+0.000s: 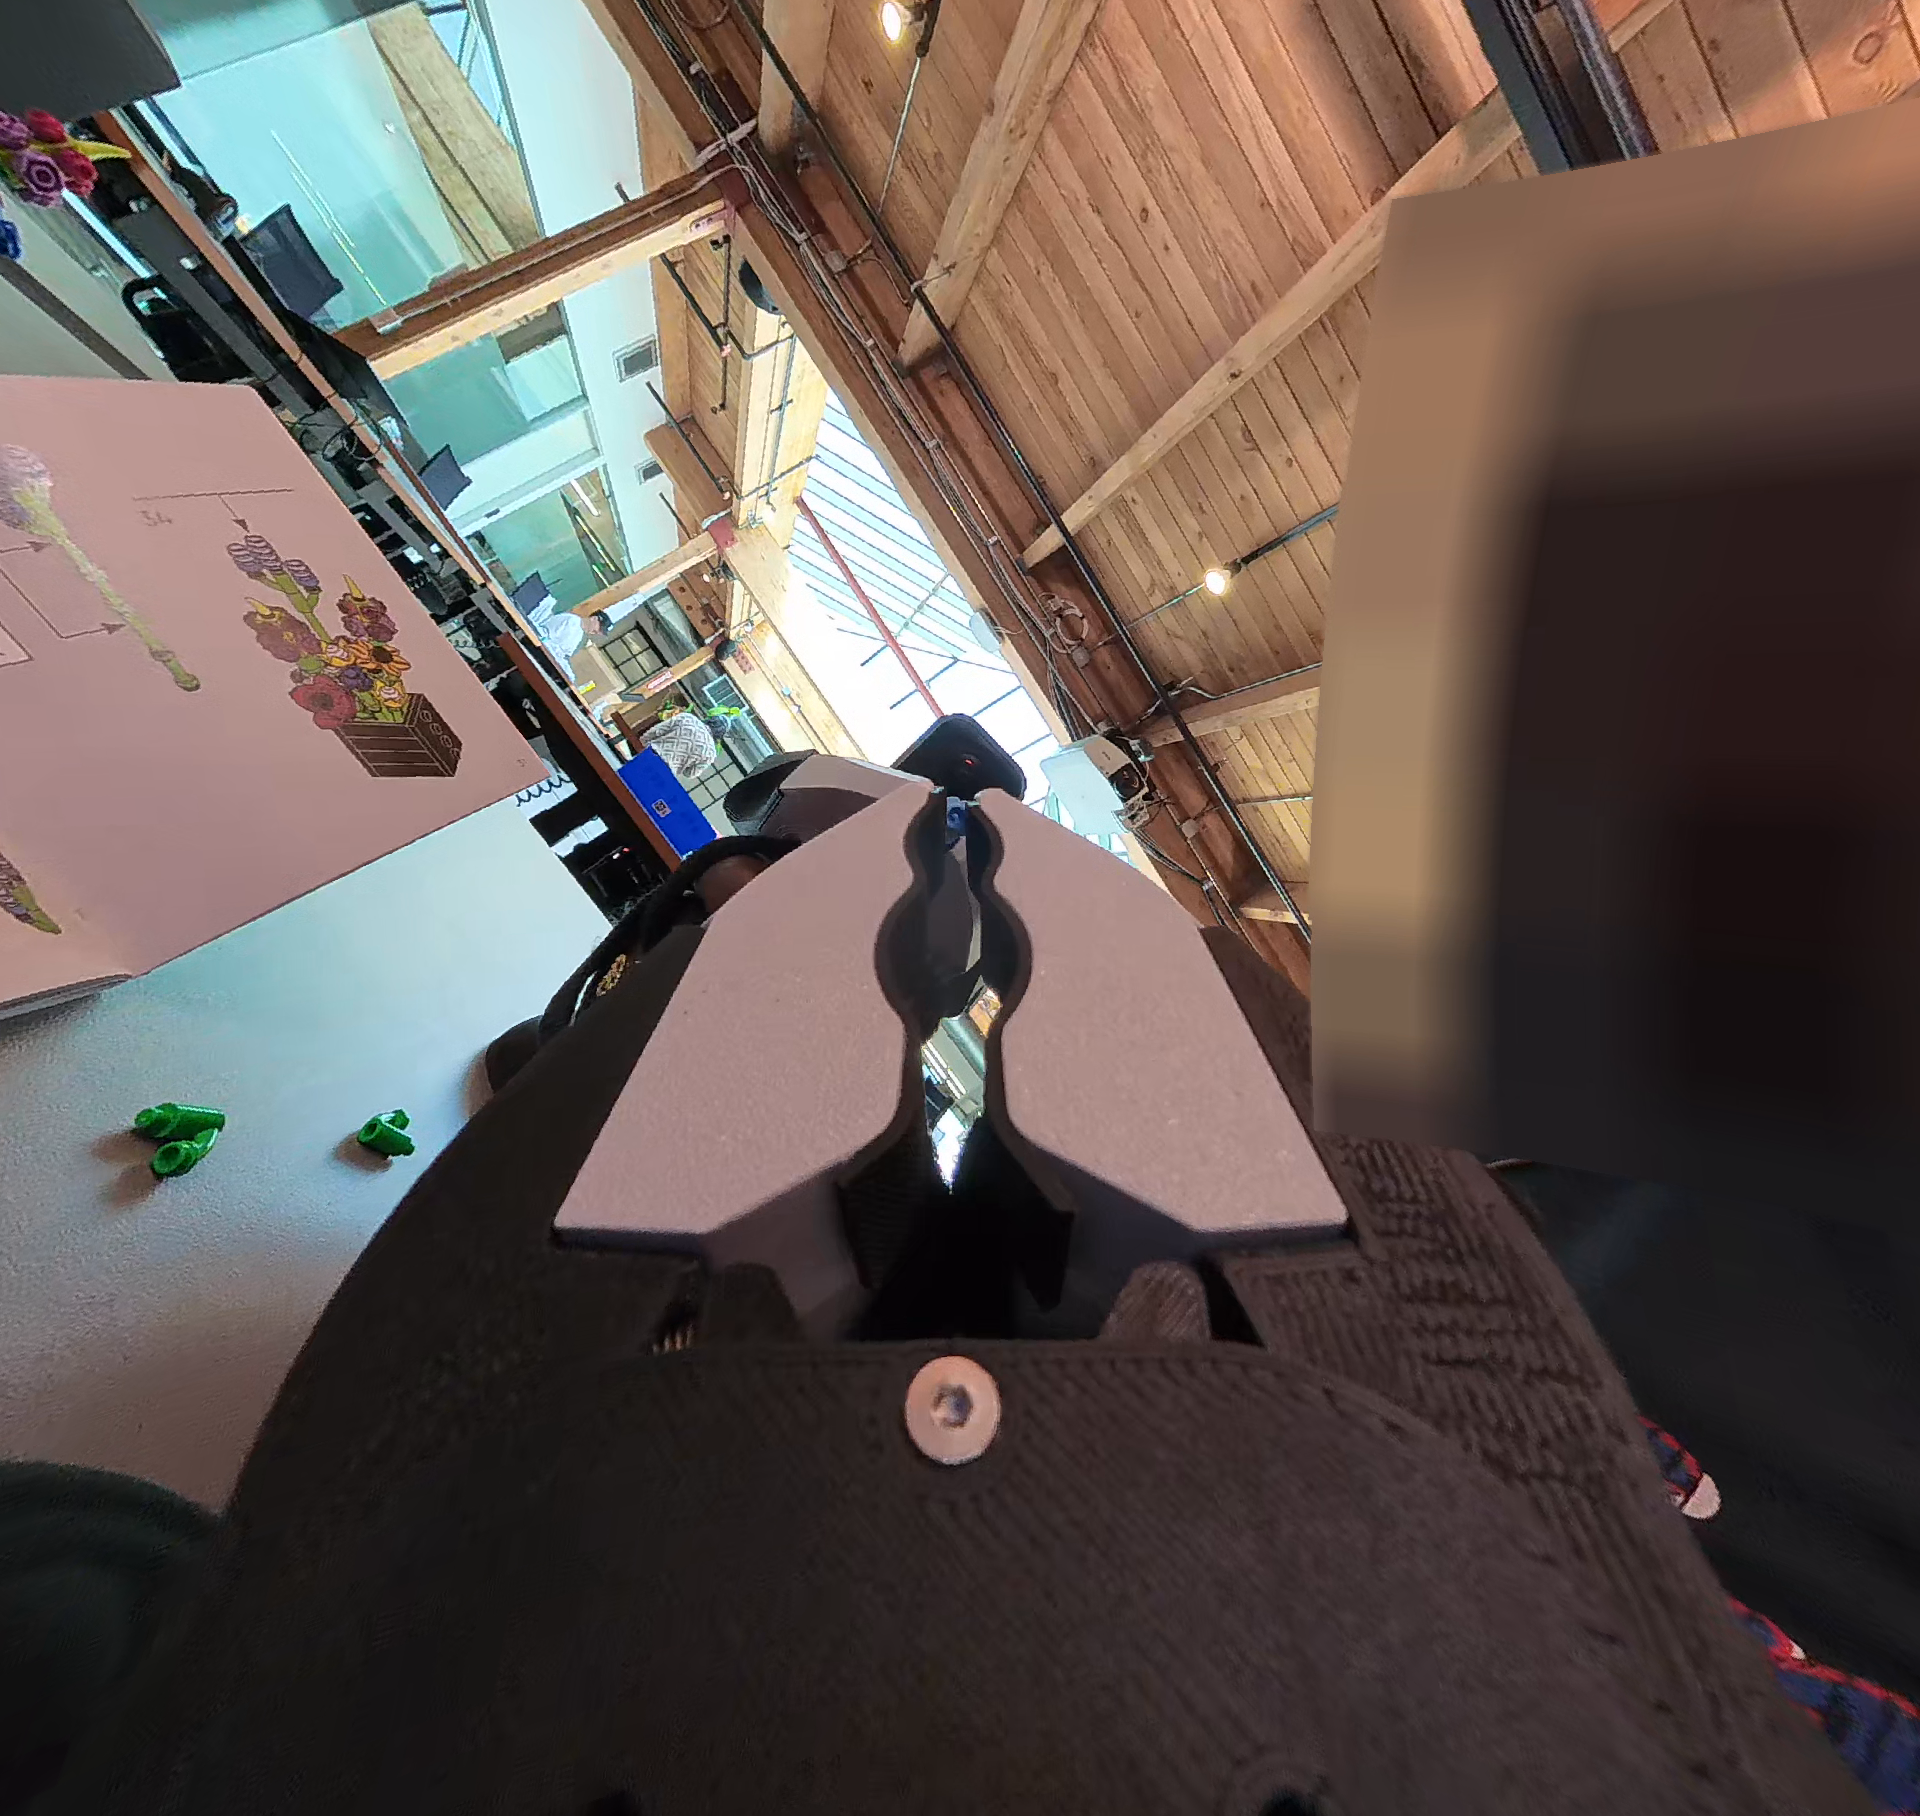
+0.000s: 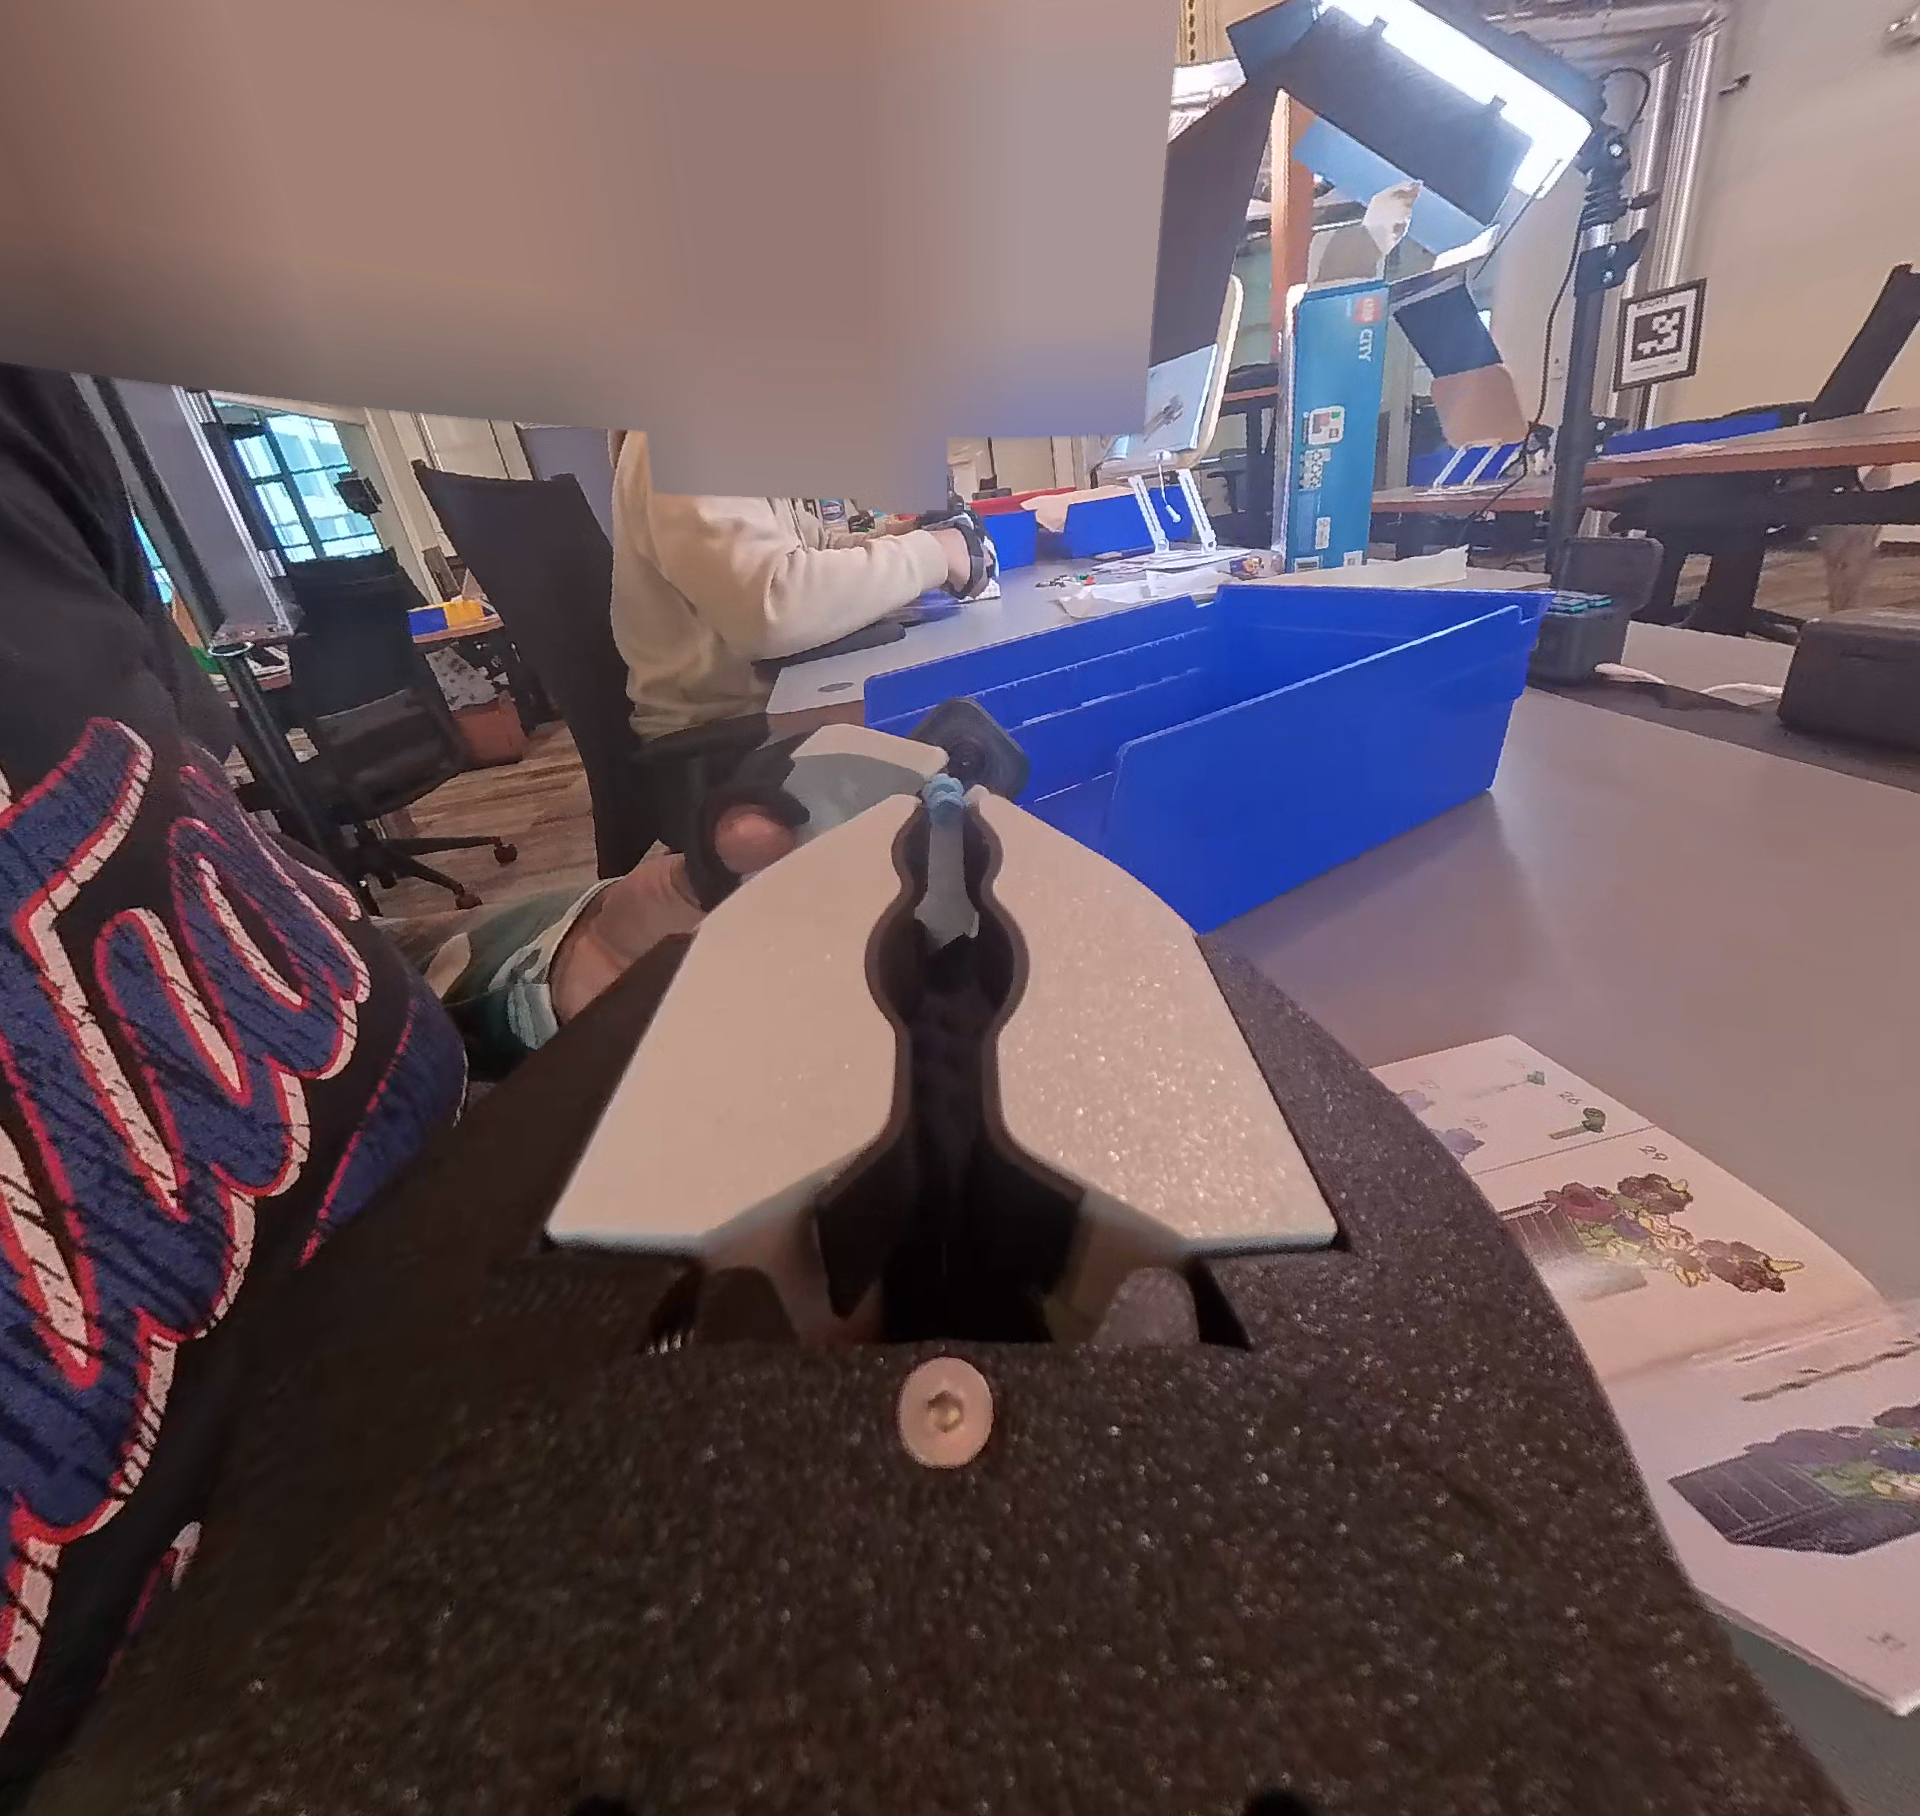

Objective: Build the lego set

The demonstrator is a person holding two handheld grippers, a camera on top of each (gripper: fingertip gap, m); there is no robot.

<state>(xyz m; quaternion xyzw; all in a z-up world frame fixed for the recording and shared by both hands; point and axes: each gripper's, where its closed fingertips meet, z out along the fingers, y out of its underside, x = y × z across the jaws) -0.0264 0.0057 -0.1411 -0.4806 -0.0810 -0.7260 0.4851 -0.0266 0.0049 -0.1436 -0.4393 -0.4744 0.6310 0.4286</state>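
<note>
Both grippers raised off table tip-to-tip, apparently to mate parts mid-air: right gripper [image 2: 951,810] fingers clamped on small knobbly pale-blue piece [image 2: 943,798], left gripper [image 1: 958,816] fingers together w/ a blue bit [image 1: 954,814] at tips, grip unclear; glossy green pieces [image 1: 179,1136] lie by manual [image 1: 249,644].

The left gripper [image 1: 961,816] is tilted up toward a wooden plank ceiling [image 1: 1195,208], its grey fingers [image 1: 800,987] closed at the tips on a small blue piece [image 1: 956,814], with the other gripper [image 1: 821,790] just beyond them. On the grey table [image 1: 343,987] at the left, an open instruction booklet [image 1: 208,644] lies showing flower drawings. Nearer the camera, three green lego pieces [image 1: 179,1122] lie close together on the table, two side by side and one slightly apart.
</note>
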